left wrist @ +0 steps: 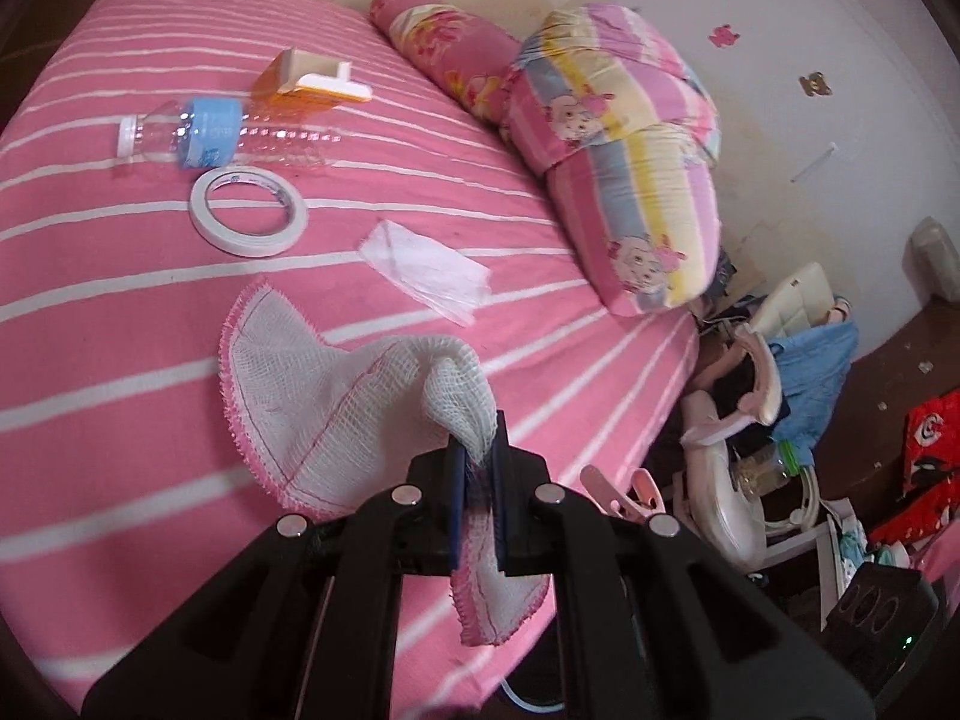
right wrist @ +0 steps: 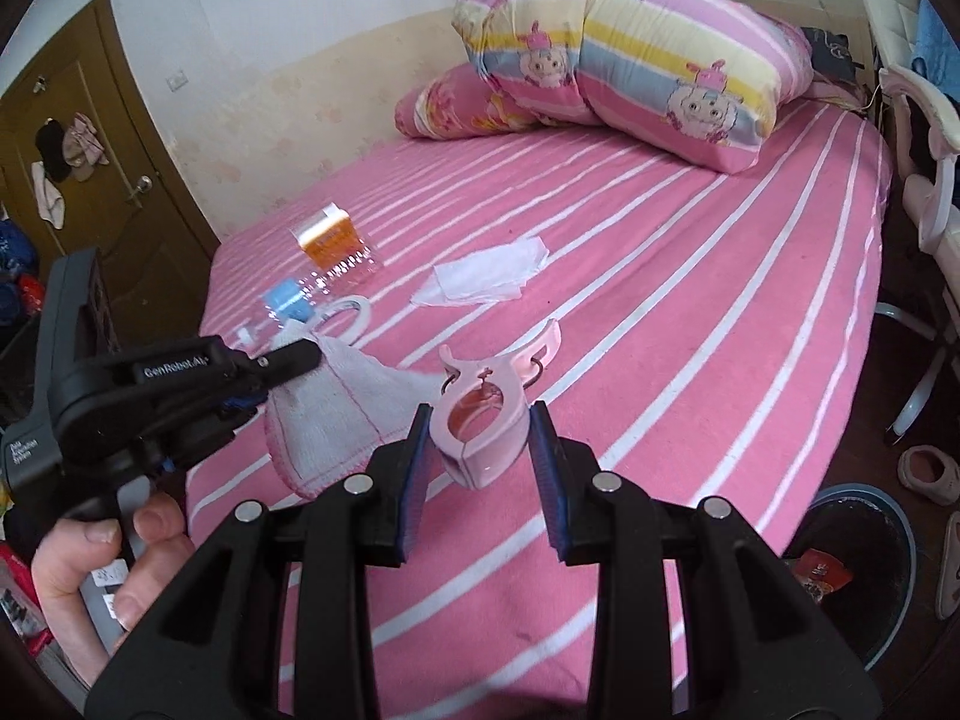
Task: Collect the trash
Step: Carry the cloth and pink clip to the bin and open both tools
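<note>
Trash bin sits off my bed's near-right corner, nearest my right gripper, clamping a pink clip; left gripper pinches gauze cloth.

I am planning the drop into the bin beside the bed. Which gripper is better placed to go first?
Probably the right gripper. It grips the pink clip, and the dark bin shows low at its right side. The left gripper, shut on the white cloth, is on the far side from the bin.

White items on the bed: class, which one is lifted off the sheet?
The pink-edged gauze cloth, pinched in the left hand-held gripper. The tape roll and flat tissue lie untouched.
</note>
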Motion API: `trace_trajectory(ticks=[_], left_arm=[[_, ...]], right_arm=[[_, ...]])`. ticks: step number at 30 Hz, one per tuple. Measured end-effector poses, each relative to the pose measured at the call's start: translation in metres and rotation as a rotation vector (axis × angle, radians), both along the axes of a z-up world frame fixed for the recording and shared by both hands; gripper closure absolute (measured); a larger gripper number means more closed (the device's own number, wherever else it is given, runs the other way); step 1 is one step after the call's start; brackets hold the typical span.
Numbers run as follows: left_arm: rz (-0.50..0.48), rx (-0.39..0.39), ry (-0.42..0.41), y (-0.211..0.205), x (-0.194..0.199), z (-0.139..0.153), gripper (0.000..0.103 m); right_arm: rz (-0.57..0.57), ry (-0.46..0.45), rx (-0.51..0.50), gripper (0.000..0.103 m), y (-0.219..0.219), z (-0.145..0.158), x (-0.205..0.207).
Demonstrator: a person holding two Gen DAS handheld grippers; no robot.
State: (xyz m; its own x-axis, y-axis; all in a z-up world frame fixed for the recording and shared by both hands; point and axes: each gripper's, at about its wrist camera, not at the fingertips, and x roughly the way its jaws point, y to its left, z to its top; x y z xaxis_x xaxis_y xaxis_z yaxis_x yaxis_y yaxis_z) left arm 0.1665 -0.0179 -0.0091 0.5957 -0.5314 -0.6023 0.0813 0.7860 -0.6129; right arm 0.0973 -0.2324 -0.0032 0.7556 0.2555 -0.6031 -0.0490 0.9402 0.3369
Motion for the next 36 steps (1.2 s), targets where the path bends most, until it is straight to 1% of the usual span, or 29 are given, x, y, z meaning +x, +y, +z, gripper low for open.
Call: trace_trajectory(ticks=[2,7,11,13,15,18,22,25,27,28,31,36], left_arm=[[-0.014,-0.006,-0.012,-0.008,-0.013,0.011,0.096],[-0.061,-0.010,-0.031,-0.030,-0.039,0.030,0.096],[-0.129,0.015,-0.055,-0.065,-0.063,0.045,0.096],[-0.163,0.025,-0.062,-0.083,-0.073,0.049,0.096],[-0.193,0.034,-0.066,-0.100,-0.081,0.051,0.096],[-0.245,0.047,-0.061,-0.129,-0.093,0.051,0.096],[-0.307,0.055,-0.044,-0.167,-0.104,0.043,0.096],[-0.366,0.075,-0.020,-0.200,-0.111,0.031,0.096],[-0.398,0.083,0.001,-0.218,-0.114,0.021,0.096],[-0.417,0.090,0.014,-0.229,-0.115,0.014,0.096],[-0.462,0.110,0.044,-0.255,-0.116,-0.003,0.096],[-0.541,0.150,0.103,-0.297,-0.114,-0.041,0.096]], right_arm=[[-0.009,-0.021,0.001,0.070,-0.008,0.011,-0.018],[-0.026,-0.051,0.000,0.070,-0.023,0.028,-0.052],[-0.046,-0.071,-0.010,0.070,-0.042,0.037,-0.078],[-0.070,-0.080,-0.015,0.070,-0.060,0.040,-0.094],[-0.084,-0.083,-0.018,0.070,-0.068,0.041,-0.104],[-0.136,-0.076,-0.021,0.070,-0.099,0.039,-0.125],[-0.187,-0.058,-0.020,0.070,-0.129,0.033,-0.146],[-0.226,-0.033,-0.016,0.070,-0.155,0.023,-0.160],[-0.257,-0.007,-0.011,0.070,-0.174,0.010,-0.172],[-0.262,-0.002,-0.008,0.070,-0.180,0.008,-0.174],[-0.302,0.048,0.008,0.070,-0.205,-0.014,-0.184],[-0.337,0.104,0.022,0.070,-0.233,-0.041,-0.189]])
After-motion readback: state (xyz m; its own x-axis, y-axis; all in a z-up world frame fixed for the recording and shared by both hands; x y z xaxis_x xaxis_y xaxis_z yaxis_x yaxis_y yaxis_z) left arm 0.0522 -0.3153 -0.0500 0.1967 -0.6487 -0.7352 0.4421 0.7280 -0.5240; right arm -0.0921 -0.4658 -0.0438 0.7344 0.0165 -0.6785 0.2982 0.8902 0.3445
